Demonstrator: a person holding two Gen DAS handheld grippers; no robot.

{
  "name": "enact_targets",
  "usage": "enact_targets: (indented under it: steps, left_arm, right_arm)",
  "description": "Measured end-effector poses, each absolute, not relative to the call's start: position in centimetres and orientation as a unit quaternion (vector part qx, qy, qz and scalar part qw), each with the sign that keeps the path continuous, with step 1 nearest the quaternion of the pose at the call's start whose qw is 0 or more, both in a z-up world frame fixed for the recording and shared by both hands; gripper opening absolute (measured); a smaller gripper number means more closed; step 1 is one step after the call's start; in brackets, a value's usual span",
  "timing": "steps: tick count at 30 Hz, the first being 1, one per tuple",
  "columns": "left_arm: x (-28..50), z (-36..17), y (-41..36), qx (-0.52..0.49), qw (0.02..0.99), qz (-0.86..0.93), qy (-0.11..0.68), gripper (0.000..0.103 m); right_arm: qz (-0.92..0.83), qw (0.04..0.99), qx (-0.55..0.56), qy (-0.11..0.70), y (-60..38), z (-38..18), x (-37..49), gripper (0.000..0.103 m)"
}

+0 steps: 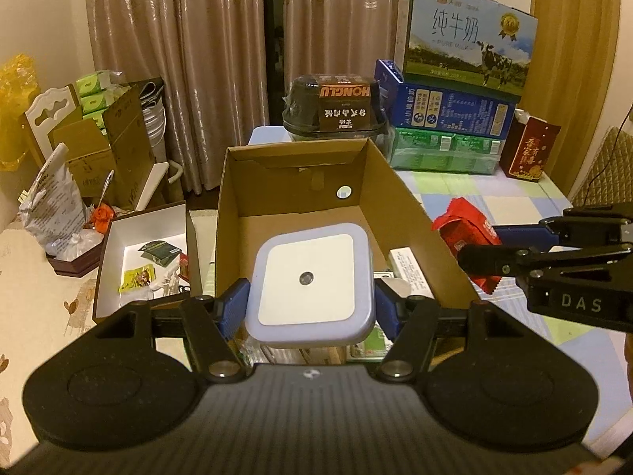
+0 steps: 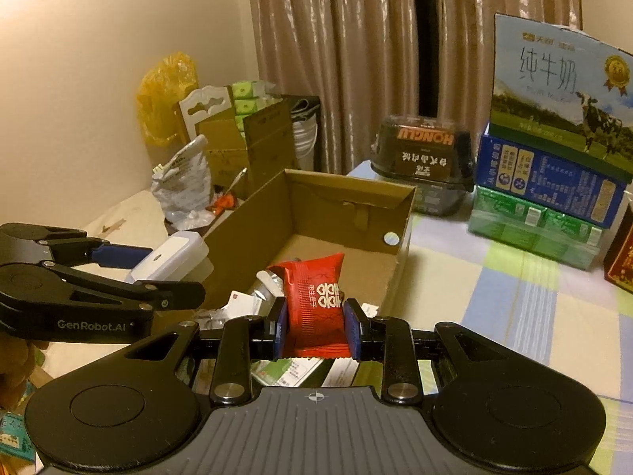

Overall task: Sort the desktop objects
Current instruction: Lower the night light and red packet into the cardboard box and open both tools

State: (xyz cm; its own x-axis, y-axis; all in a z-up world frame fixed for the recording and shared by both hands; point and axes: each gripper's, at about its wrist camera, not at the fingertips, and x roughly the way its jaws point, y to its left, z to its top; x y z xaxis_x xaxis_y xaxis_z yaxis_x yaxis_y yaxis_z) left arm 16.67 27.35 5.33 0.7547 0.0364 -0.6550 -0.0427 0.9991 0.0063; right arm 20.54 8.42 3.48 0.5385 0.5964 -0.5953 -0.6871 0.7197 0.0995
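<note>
Gripping night light (image 1: 310, 287) in left tool (image 1: 310, 308) by side edges, hovering over cardboard box (image 1: 399, 194); rigid, smooth. Pinching red snack packet (image 2: 316, 304) in right tool (image 2: 316, 330); soft, crinkly, keeping mid-body hold.

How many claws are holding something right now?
2. The left claw grips a square white light over the cardboard box. The right claw grips a red packet near that box's front.
</note>
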Motion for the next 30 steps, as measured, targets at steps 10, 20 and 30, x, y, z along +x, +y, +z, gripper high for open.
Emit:
enact_targets:
  steps: [10, 20, 30]
  left_arm:
    - [18.8, 4.6, 28.3, -0.002, 0.934, 0.017, 0.357, 0.061]
    - [20.9, 3.7, 28.6, -0.012, 0.932, 0.003, 0.362, 0.062]
    - [20.2, 3.8, 28.8, -0.003, 0.934, 0.019, 0.357, 0.062]
  right_arm:
    - [0.362, 0.873, -0.069, 0.319, 9.4, 2.9, 22.7, 0.027]
    - [0.357, 0.872, -0.053, 0.330, 9.7, 2.5, 24.4, 0.027]
    - [0.354, 0.872, -0.049, 0.336, 9.4, 2.0, 24.8, 0.027]
